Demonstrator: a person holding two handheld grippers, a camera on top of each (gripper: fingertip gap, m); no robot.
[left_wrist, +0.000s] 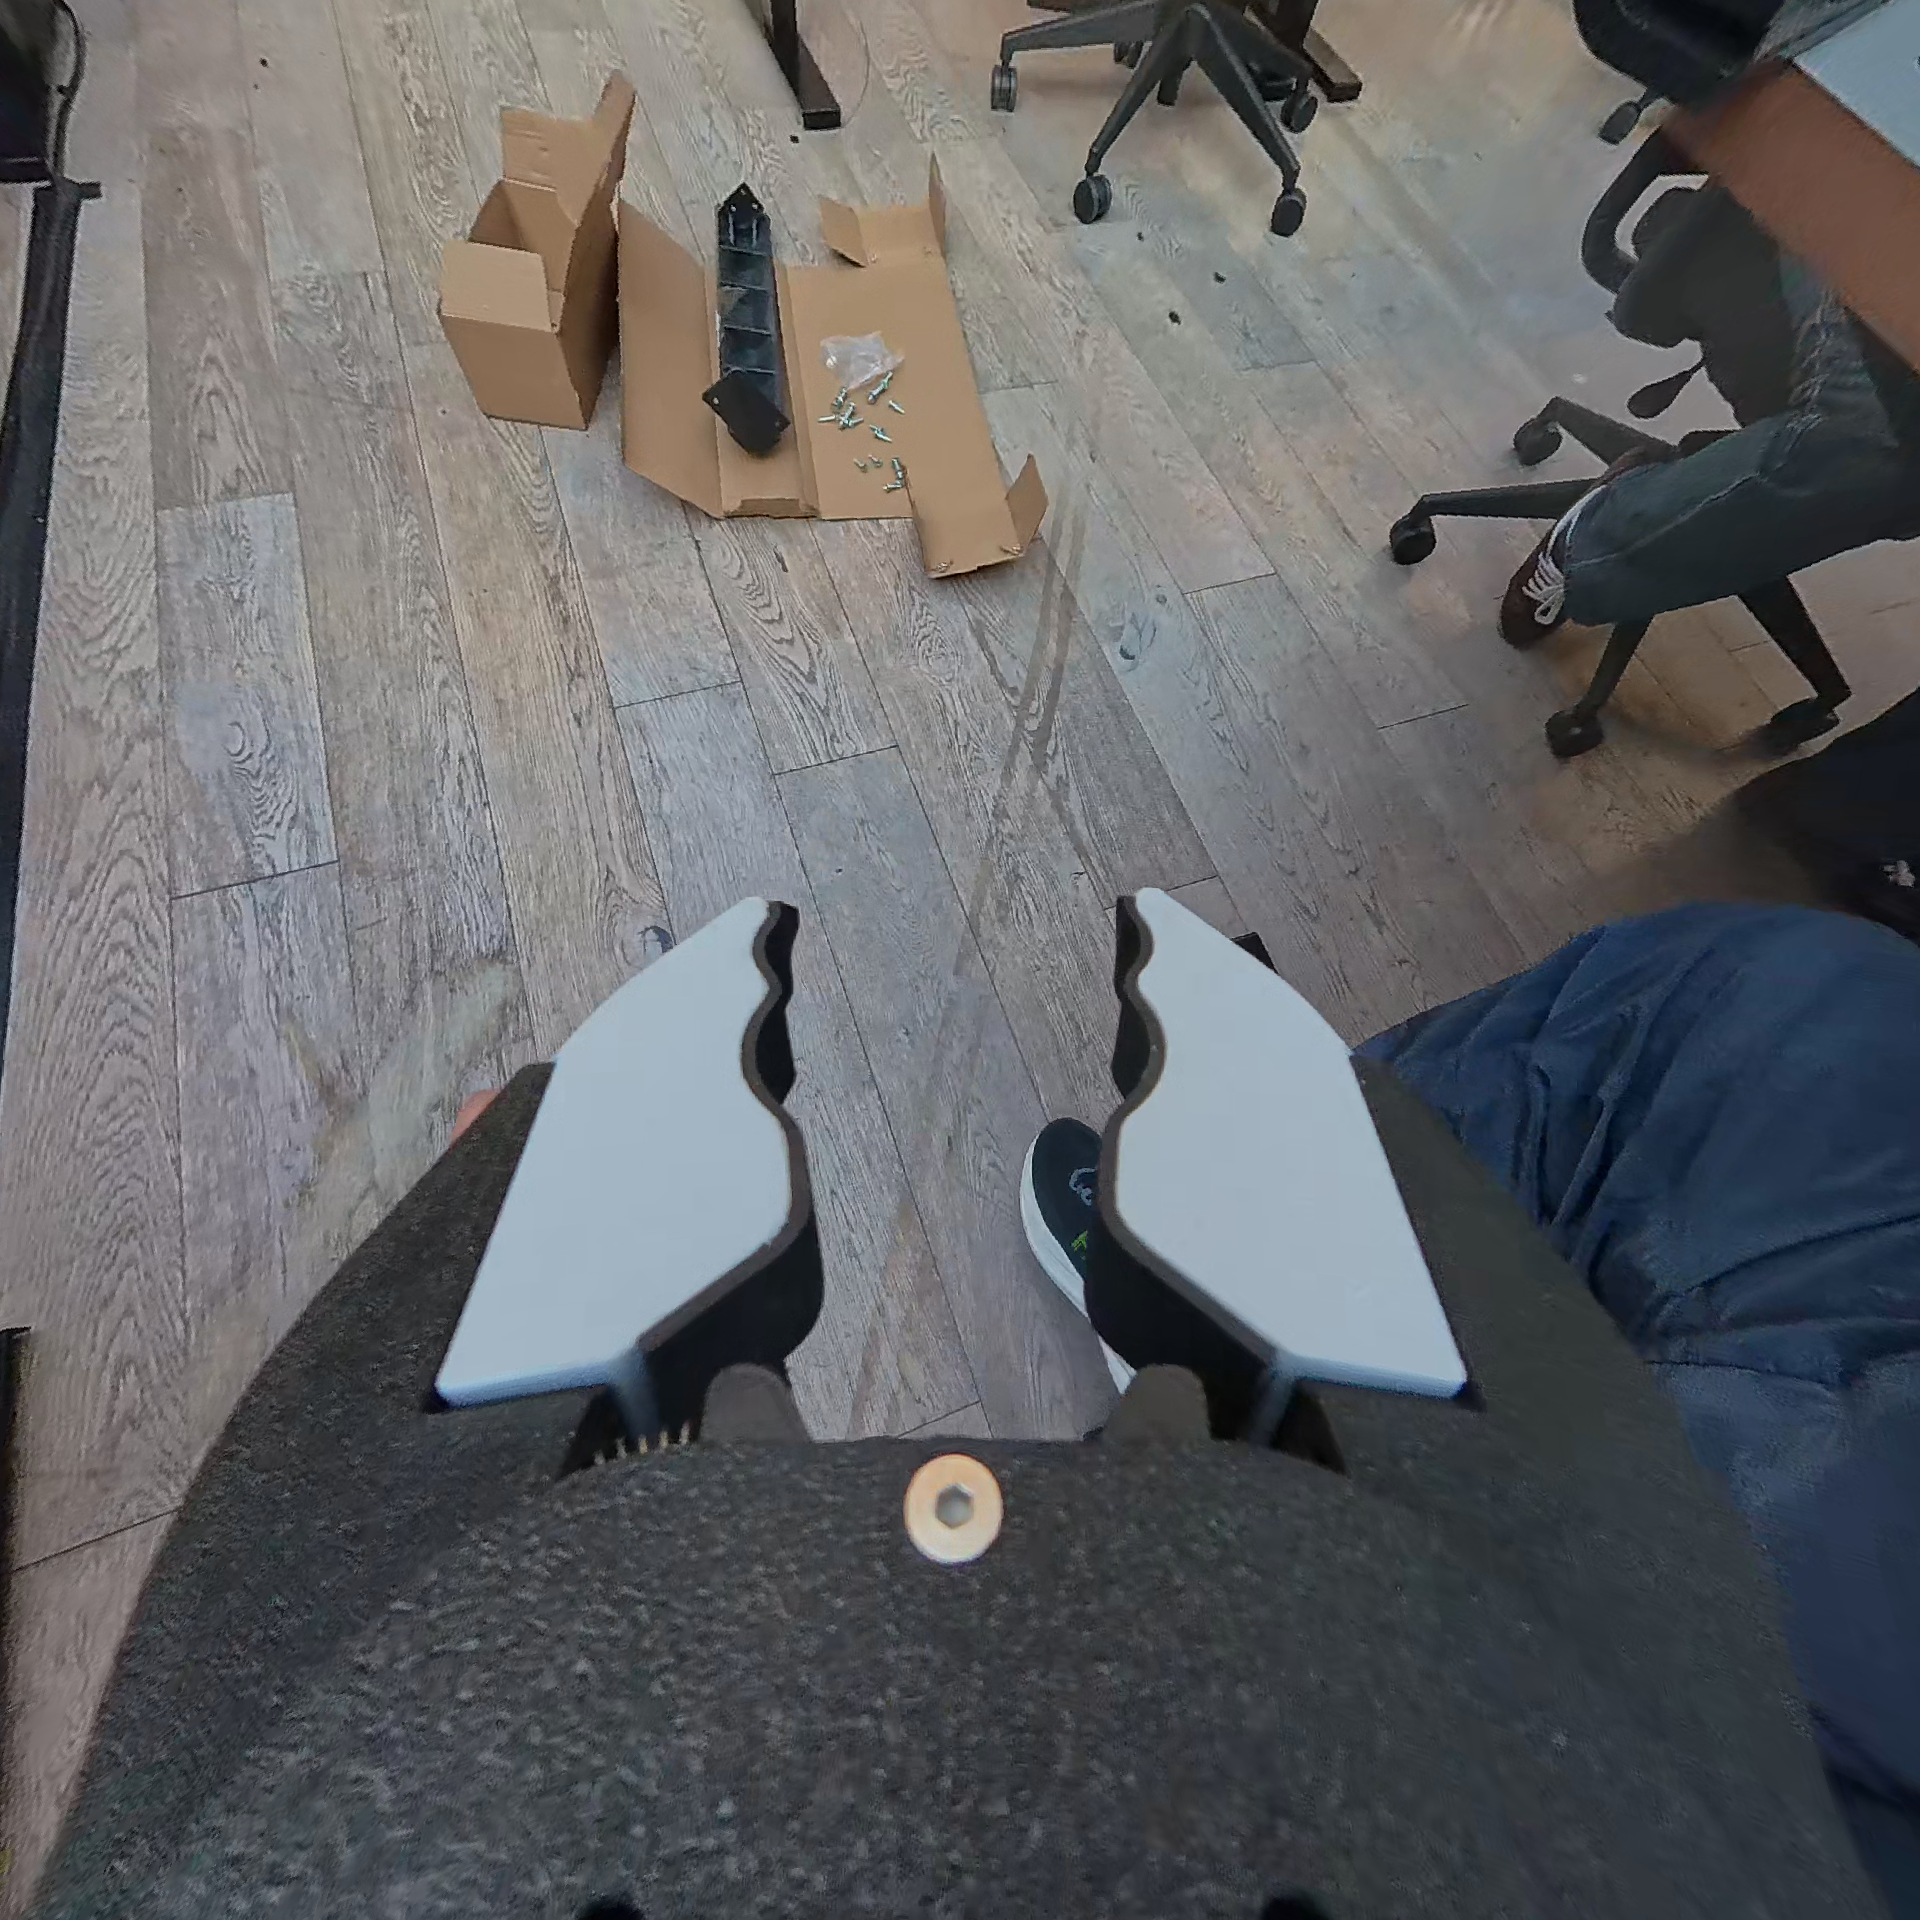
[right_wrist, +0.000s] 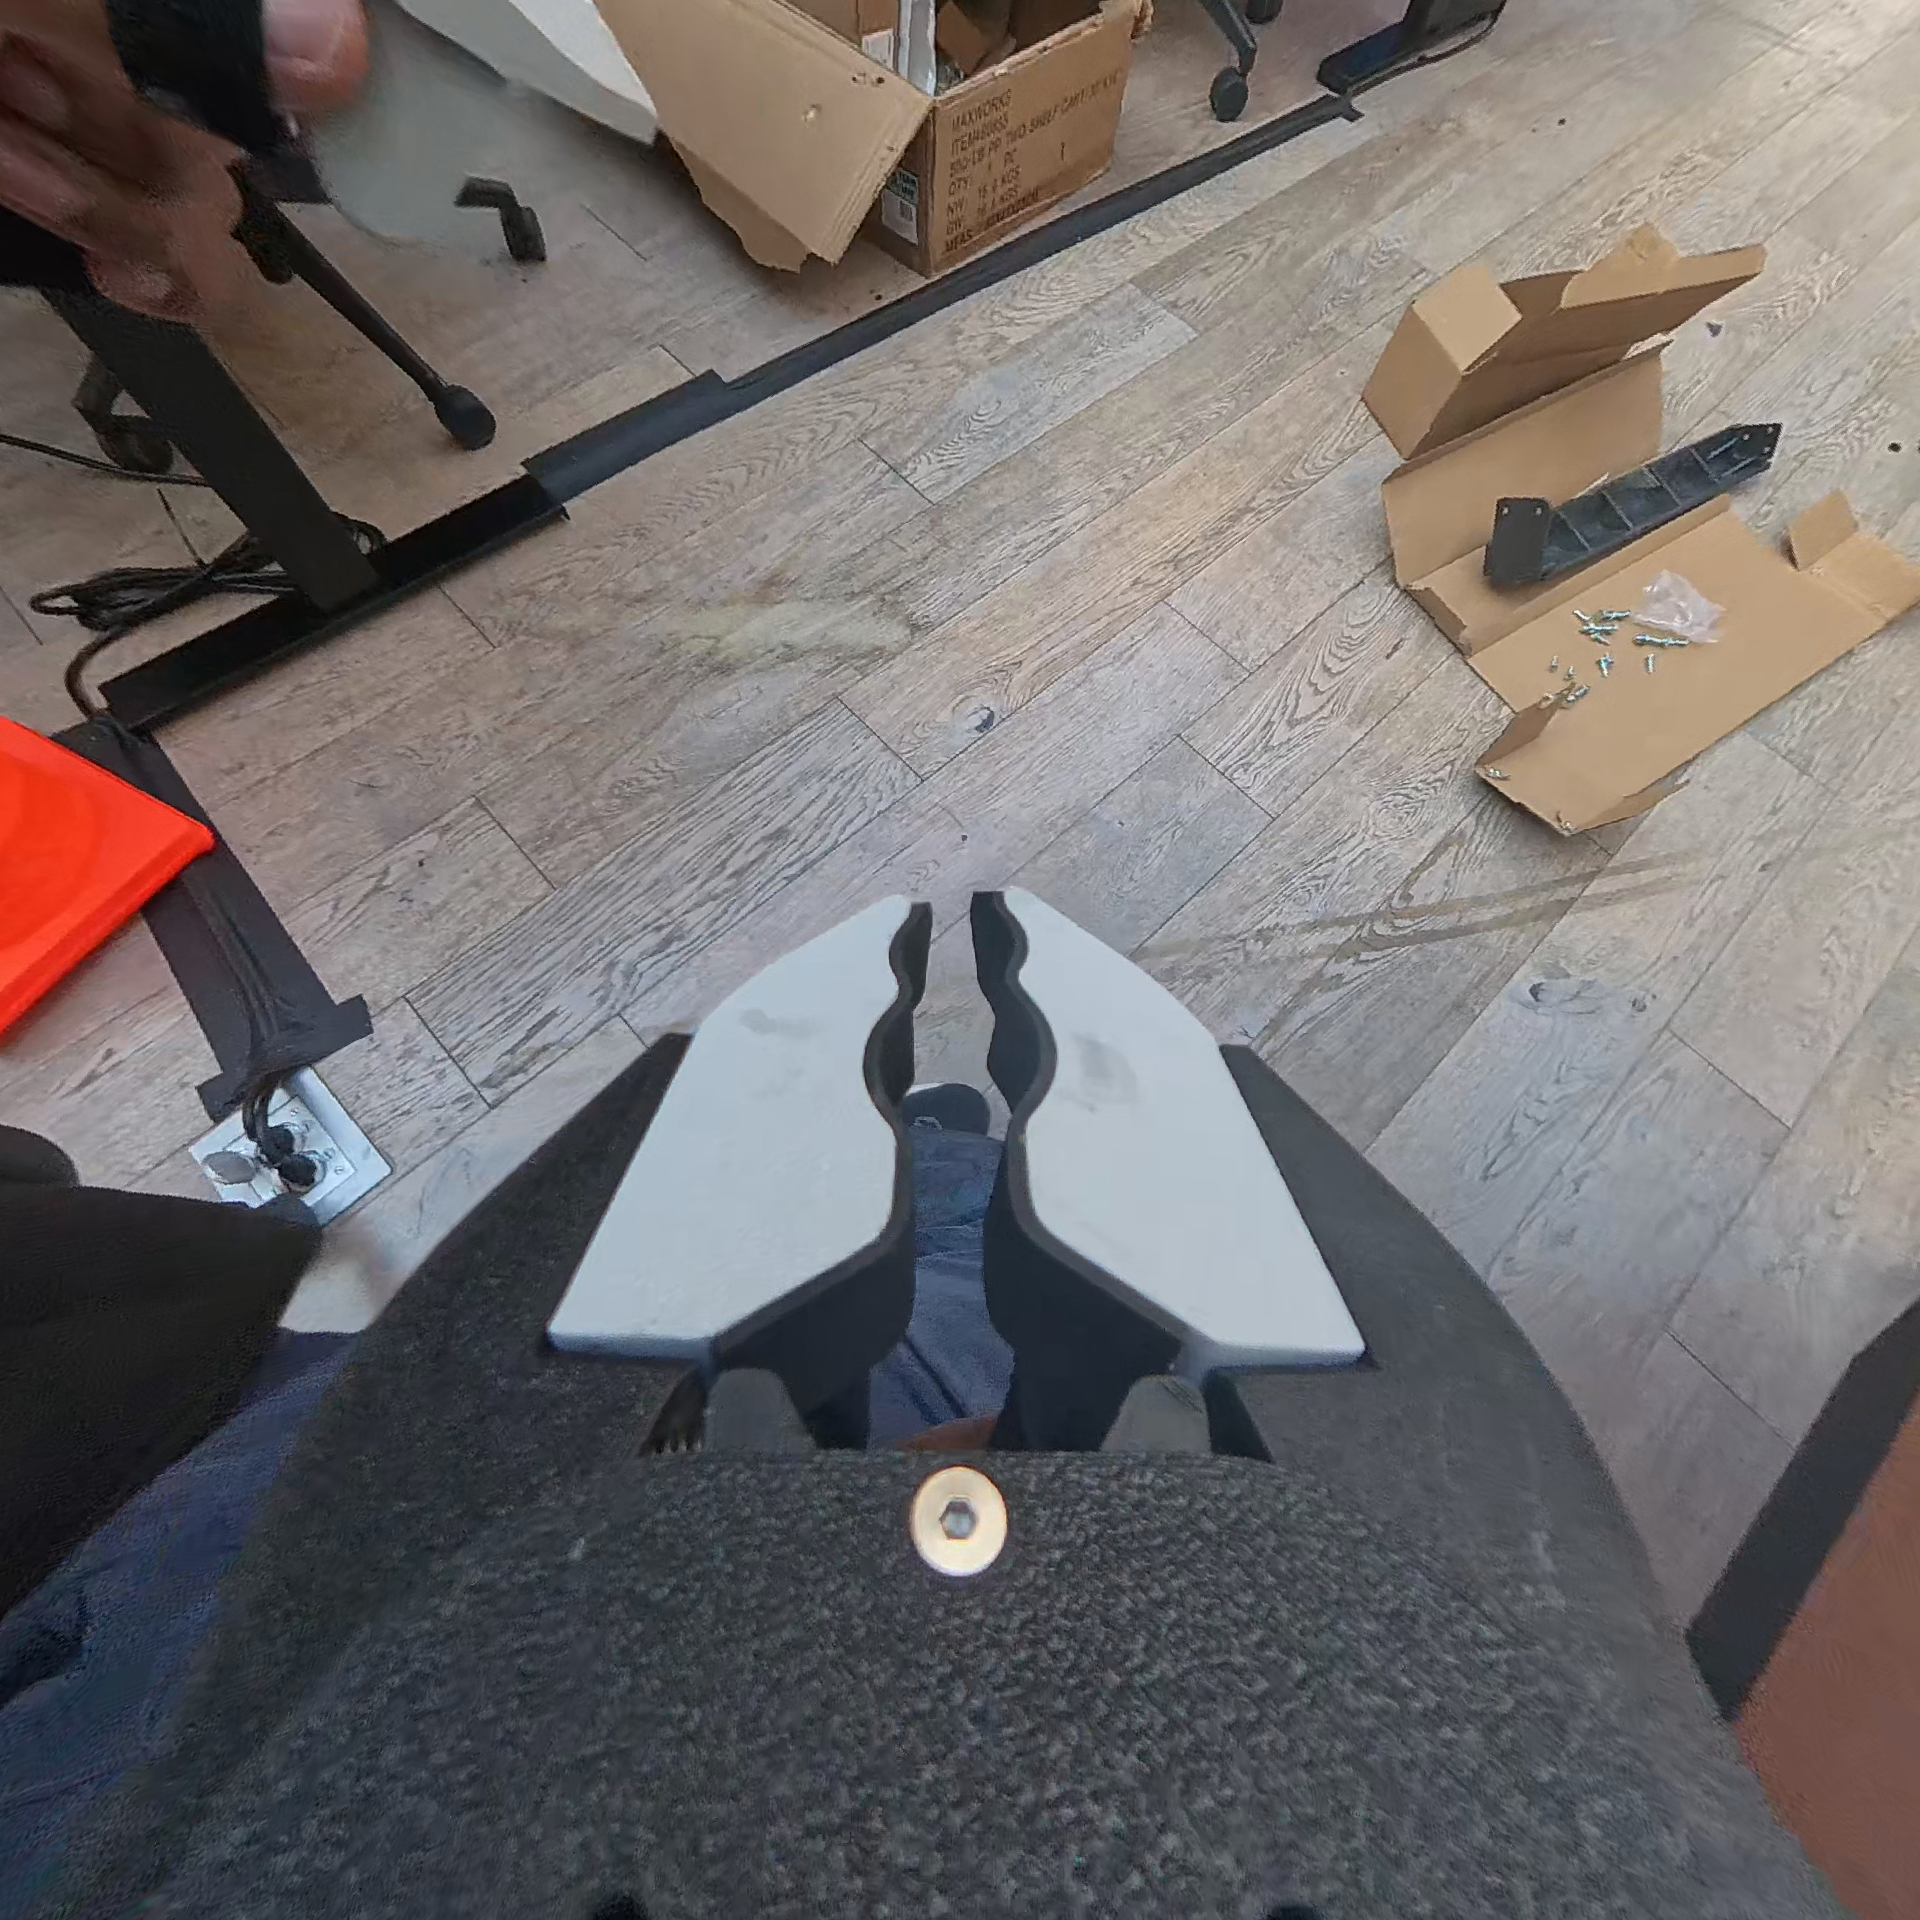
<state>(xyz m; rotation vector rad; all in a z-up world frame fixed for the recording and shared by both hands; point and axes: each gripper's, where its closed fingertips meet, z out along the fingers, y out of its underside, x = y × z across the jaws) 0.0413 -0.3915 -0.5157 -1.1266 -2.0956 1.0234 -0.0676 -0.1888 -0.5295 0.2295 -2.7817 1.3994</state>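
Note:
My left gripper (left_wrist: 951, 914) is open and empty, held over bare wood floor. Far ahead of it a flattened cardboard sheet (left_wrist: 883, 312) carries a long black plastic bracket (left_wrist: 746, 322), several loose screws (left_wrist: 868, 416) and a clear bag (left_wrist: 857, 358). A small open carton (left_wrist: 530, 301) stands to its left. My right gripper (right_wrist: 951, 904) is empty, its jaws nearly together with a narrow gap. The same cardboard sheet (right_wrist: 1714, 686), bracket (right_wrist: 1631, 504), screws (right_wrist: 1600, 634) and carton (right_wrist: 1538, 332) lie far off to its upper right.
Office chairs (left_wrist: 1195, 94) and a seated person's leg (left_wrist: 1714, 499) are at the right. A leg in jeans (left_wrist: 1714, 1143) and a dark shoe (left_wrist: 1060, 1195) are below the left gripper. A large box (right_wrist: 935, 114), black floor cable cover (right_wrist: 935, 301), desk leg (right_wrist: 239, 457), orange object (right_wrist: 73, 862) and floor outlet (right_wrist: 291, 1164) are to the left. Left tips to right tips: about 25 cm.

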